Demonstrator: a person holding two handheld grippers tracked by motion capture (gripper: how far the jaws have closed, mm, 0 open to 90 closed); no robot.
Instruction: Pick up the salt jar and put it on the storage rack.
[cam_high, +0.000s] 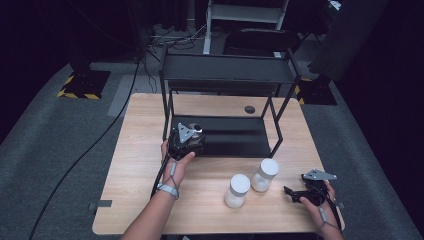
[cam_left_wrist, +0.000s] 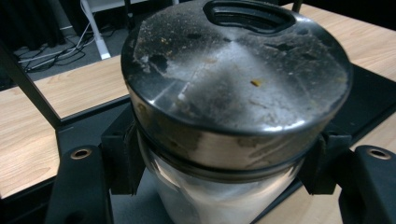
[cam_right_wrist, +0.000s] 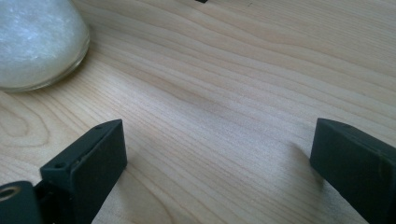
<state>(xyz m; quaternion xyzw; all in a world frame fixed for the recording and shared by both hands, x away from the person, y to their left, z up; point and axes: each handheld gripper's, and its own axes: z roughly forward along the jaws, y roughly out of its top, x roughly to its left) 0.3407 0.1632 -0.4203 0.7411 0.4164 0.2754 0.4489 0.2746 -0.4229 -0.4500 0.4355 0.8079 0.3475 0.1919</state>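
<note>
A glass jar (cam_left_wrist: 219, 196) with a worn metal lid (cam_left_wrist: 233, 70) sits between the jaws of my left gripper (cam_left_wrist: 224, 163), which is shut on it just under the lid. From above, the left gripper (cam_high: 186, 139) holds the jar (cam_high: 196, 129) at the front left of the black rack's lower shelf (cam_high: 235, 137). My right gripper (cam_high: 291, 193) rests low over the table at the front right, and its jaws (cam_right_wrist: 219, 154) stand wide open with bare wood between them. A jar of white grains (cam_right_wrist: 37, 42) stands just beyond its left jaw.
Two white-lidded jars (cam_high: 237, 190) (cam_high: 265, 175) stand on the wooden table (cam_high: 145, 190) between my hands. The two-tier rack's top shelf (cam_high: 225, 70) overhangs the lower one. A small dark disc (cam_high: 249, 109) lies behind the rack. Cables trail over the floor at left.
</note>
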